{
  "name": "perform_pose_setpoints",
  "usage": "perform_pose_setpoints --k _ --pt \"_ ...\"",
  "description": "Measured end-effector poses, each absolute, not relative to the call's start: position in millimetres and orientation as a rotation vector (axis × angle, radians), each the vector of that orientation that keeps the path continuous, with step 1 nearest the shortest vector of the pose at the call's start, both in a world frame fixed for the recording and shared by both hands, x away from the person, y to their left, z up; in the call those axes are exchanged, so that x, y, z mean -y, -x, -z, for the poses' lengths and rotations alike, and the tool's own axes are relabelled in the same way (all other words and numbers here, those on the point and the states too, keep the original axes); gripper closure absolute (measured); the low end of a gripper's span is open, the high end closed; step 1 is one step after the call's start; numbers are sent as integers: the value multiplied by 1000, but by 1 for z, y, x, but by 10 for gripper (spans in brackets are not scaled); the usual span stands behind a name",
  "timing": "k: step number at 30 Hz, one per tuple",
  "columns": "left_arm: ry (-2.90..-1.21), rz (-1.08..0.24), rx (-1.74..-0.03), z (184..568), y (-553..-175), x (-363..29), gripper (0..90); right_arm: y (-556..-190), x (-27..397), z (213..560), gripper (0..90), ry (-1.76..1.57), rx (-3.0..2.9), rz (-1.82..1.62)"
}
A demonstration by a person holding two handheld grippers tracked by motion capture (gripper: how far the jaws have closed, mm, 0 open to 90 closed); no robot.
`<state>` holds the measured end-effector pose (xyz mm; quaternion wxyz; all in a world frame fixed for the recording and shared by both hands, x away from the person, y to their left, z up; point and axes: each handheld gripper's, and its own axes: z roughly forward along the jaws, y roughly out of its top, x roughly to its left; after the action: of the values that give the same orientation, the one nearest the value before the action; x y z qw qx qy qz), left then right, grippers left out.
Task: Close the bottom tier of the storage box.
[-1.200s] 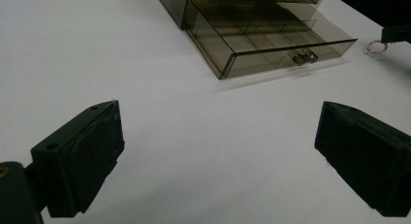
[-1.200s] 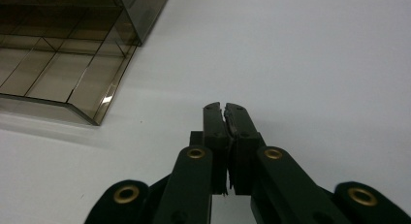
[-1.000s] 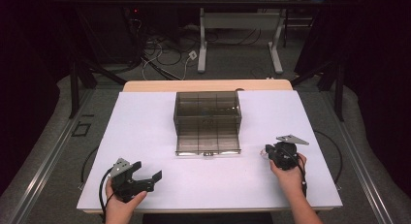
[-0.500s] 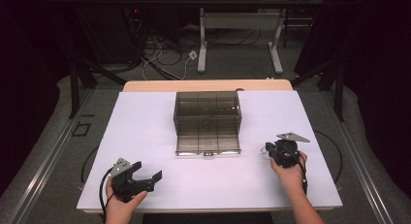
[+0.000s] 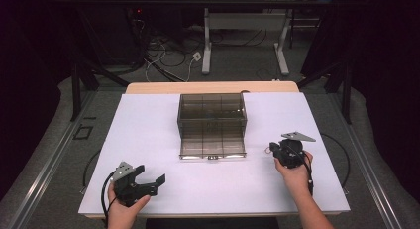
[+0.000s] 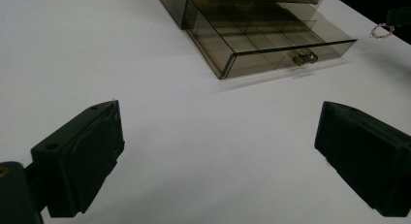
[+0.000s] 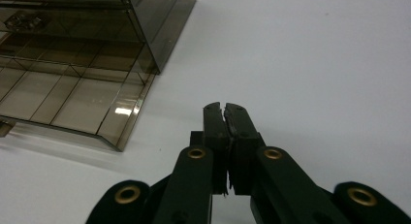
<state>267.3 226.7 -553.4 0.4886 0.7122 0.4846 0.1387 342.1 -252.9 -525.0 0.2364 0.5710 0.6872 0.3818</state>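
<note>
Pinching on nothing, the right gripper [image 7: 225, 107] keeps its 2 jaws pressed together over the white table [image 5: 148, 135]; the smoky drawer box [image 5: 212, 124] sits just to its left, drawer pulled out. Farther left, the left gripper [image 5: 151, 182] gapes wide.

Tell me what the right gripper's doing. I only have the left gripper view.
Observer: The right gripper is just right of the open drawer, level with its front edge.
Operator: Fingers open?
Observer: Shut. In the right gripper view the fingers press together.
Operator: What's the pink thing at my top right edge?
Observer: A thin pinkish loop. In the high view it hangs at those fingertips and looks pinched between them.
</note>
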Motion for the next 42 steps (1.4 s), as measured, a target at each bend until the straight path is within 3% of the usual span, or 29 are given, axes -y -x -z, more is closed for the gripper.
perform_pose_setpoints --k 42 --pt "-1733 -341 -1172 552 -267 -228 36 -355 203 490 885 -1421 -1941 -1121"
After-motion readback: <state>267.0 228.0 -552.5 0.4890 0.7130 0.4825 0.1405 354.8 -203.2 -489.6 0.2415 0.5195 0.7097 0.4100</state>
